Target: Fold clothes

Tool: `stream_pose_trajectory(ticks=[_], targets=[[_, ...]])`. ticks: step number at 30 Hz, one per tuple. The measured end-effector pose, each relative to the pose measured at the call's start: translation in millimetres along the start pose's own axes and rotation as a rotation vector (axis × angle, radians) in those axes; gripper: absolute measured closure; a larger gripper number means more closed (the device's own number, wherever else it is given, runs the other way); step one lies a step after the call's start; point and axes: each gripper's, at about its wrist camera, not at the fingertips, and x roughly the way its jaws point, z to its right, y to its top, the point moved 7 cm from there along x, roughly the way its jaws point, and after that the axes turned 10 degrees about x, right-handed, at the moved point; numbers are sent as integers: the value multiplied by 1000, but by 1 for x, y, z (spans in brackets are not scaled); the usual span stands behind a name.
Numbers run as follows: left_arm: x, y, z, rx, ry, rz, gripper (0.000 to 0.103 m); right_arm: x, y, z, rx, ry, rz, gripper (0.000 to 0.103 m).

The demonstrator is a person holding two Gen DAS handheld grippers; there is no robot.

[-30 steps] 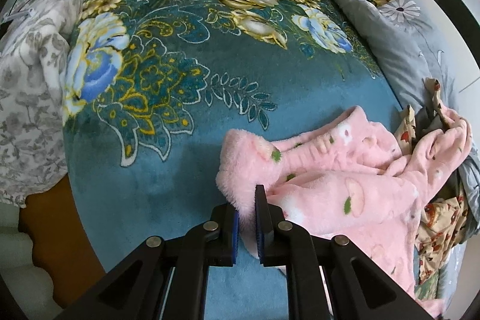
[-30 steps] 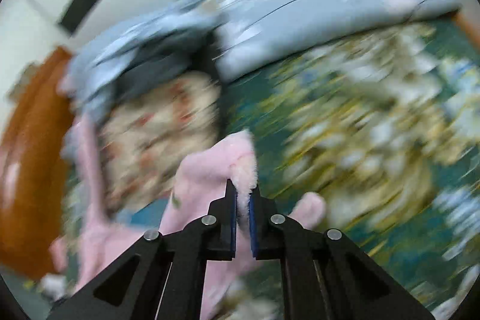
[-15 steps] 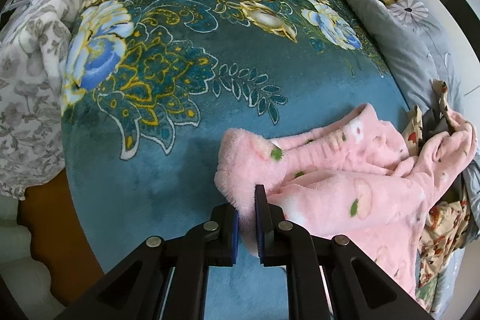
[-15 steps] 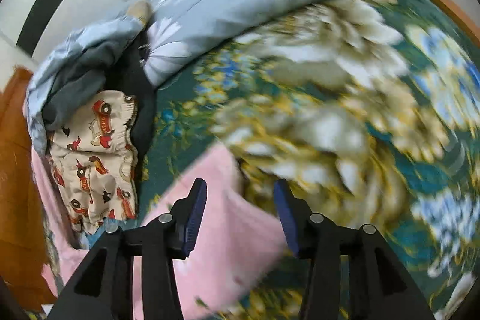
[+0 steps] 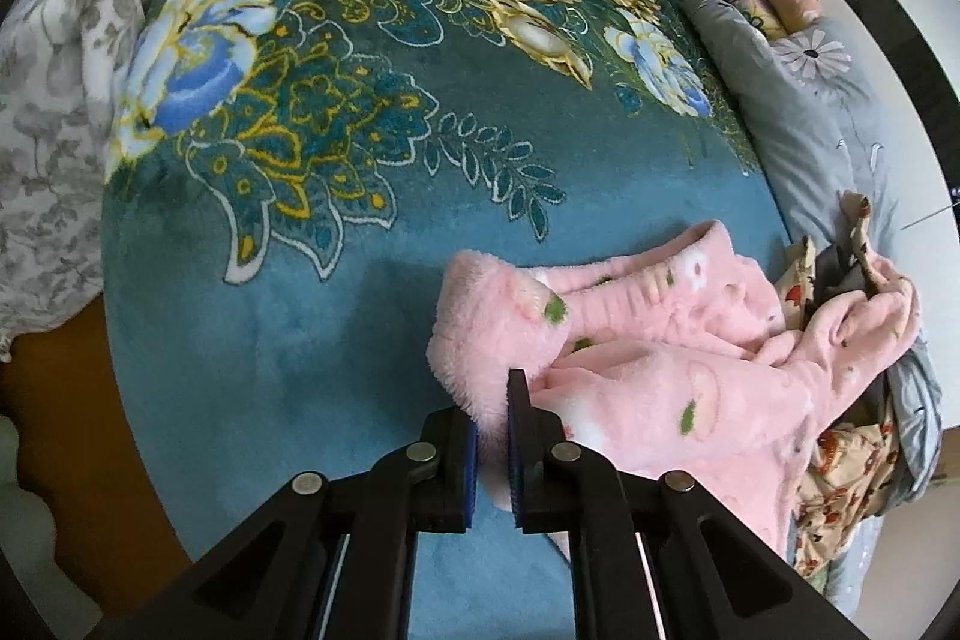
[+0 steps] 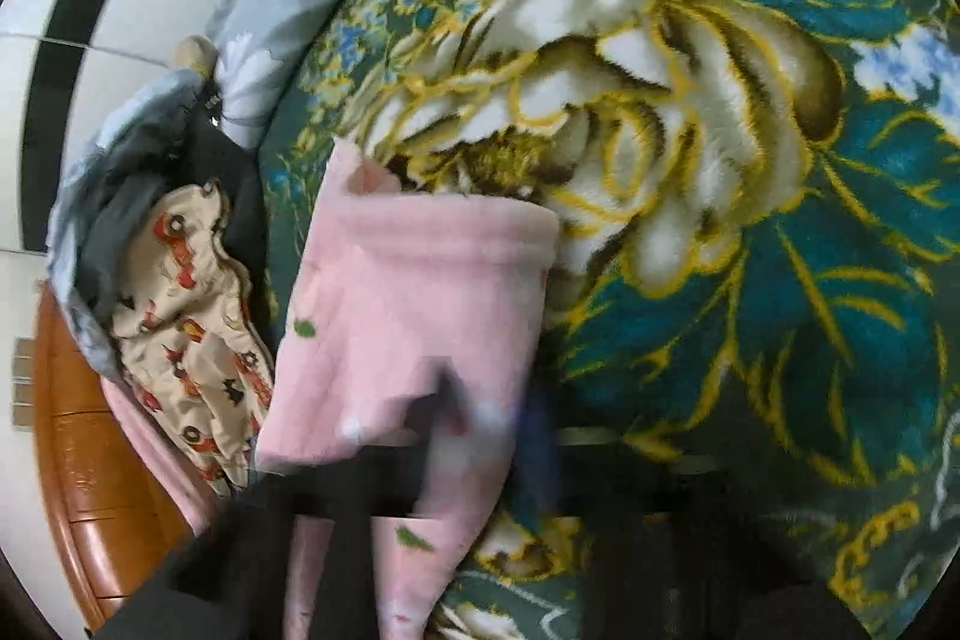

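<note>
the bed's teal floral blanket [image 5: 372, 316] fills both views, with a grey quilt [image 5: 804, 112] bunched along its far side and a cream car-print garment [image 6: 180, 316] heaped against it. the pink fleece pants [image 5: 648, 358] lie on the blanket's near right part, one end reaching the heap.

what changed: a second ago the right tool [image 6: 480, 436] was pinched on a pink edge; half a second ago it had spread wide and let go. the fleece now lies dropped flat on the blanket in the right wrist view, its banded hem [image 6: 444, 226] squared toward the big cream flower. the right tool itself is smeared by motion low in that view, so i cannot tell how its jaws stand now. it looks as though that end has been laid down, so one end of the fold is placed.

the left tool [image 5: 492, 436] has not shifted: narrow, clamped on a fluffy fold of the pants, which bulges just ahead of the blue pads [image 5: 471, 466].
</note>
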Motion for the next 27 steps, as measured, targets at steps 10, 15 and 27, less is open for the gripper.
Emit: stream_pose_trajectory(ticks=[10,15,27], targets=[[-43,16,10,64,-77,126,95,-122,-14,-3,-178,28,204,96],[-30,-9,-12,108,-43,87,95,-153,-33,82,-186,-109,233,96],[-9,-12,-36,69,27,65,95,-140,-42,172,-62,-247,182,96]])
